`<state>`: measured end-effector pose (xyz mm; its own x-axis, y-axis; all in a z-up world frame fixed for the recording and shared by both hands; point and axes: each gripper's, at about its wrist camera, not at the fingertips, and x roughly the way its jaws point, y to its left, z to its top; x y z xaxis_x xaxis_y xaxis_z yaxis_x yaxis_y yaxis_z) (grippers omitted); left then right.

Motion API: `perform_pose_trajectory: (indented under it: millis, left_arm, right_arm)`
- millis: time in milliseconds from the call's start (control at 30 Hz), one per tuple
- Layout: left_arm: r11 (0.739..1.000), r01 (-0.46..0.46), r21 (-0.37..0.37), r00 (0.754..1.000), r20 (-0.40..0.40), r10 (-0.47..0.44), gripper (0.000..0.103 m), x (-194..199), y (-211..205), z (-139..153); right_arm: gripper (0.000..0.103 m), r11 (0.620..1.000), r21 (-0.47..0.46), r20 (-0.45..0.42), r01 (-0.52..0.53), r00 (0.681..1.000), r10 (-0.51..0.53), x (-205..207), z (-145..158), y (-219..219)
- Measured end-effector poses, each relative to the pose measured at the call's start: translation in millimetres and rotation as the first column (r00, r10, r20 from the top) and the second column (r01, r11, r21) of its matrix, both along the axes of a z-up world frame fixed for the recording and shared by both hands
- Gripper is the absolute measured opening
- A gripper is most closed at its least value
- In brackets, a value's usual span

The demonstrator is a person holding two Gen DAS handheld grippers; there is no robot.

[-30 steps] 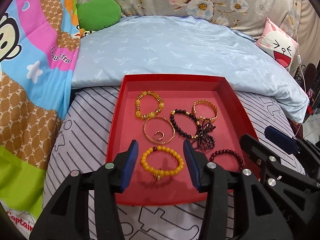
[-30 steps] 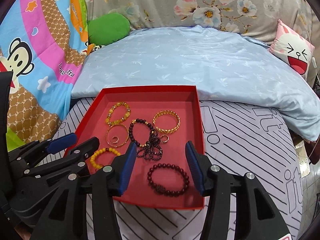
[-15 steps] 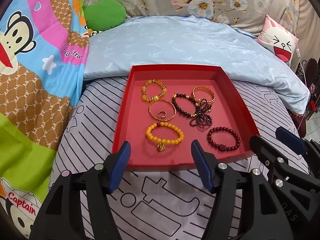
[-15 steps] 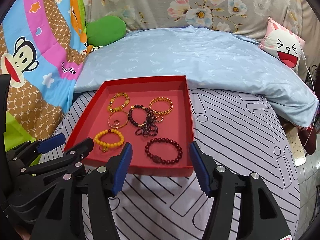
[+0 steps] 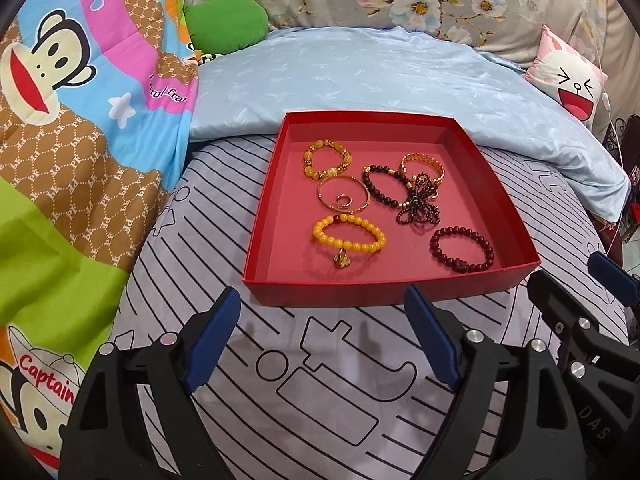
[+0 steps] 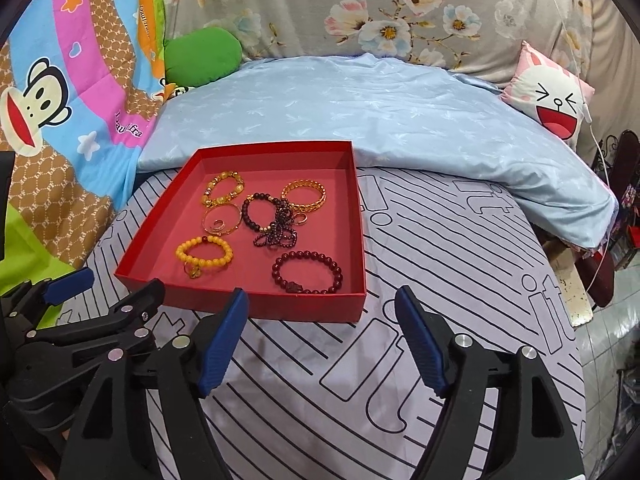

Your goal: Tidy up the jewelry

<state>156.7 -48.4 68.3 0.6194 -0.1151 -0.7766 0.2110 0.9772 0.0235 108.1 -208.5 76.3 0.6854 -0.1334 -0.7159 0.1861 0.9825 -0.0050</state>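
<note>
Red tray (image 5: 516,220) sits between blue quilt (image 5: 360,76) and 2 empty, spread grippers.

A bed (image 5: 248,392) carries everything here, covered with a pale lilac sheet printed with black lines and outlined shapes. Directly on it, toward 12 o'clock of centre in the left wrist view, sits a shallow red tray (image 5: 276,208), its near wall facing 6 o'clock. At the tray's 12 o'clock a light blue quilt (image 5: 360,76) lies folded across the bed, its edge touching the tray's far wall. At 9 o'clock a colourful cartoon-monkey blanket (image 5: 80,140) drapes over the bed's side. A green cushion (image 5: 226,22) lies at 11 o'clock, and a pink-and-white cartoon-face pillow (image 5: 570,84) at 2 o'clock.
</note>
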Motion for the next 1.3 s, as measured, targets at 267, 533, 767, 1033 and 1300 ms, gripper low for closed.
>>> perform_pose_trajectory:
  millis: [267, 533, 767, 1033, 1300]
  left_arm:
    - [1.0, -0.013, 0.009, 1.0, -0.009, 0.013, 0.085, -6.4, 5.1, -6.1]
    - [1.0, -0.025, 0.017, 1.0, -0.017, 0.025, 0.09, -9.8, 6.4, -9.7]
    - [0.999, -0.043, 0.006, 0.999, -0.033, 0.043, 0.091, -10.9, 10.6, -12.8]
    - [0.999, -0.051, 0.008, 0.998, -0.034, 0.051, 0.091, -13.0, 11.5, -14.3]
    - [0.998, -0.051, 0.03, 0.998, -0.024, 0.051, 0.091, -16.3, 10.5, -16.1]
  right_arm:
    - [0.081, 1.0, 0.006, -0.011, 0.015, 1.0, -0.015, -6.4, -6.2, -1.2]
    - [0.085, 0.999, 0.022, -0.027, 0.025, 0.999, -0.025, -8.7, -10.1, -3.7]
    - [0.097, 0.999, 0.023, -0.023, 0.031, 0.999, -0.031, -11.4, -10.7, -5.2]
    - [0.097, 0.998, 0.039, -0.035, 0.04, 0.999, -0.038, -12.7, -13.0, -6.7]
    - [0.097, 0.998, 0.031, -0.039, 0.049, 0.998, -0.048, -14.5, -15.1, -7.5]
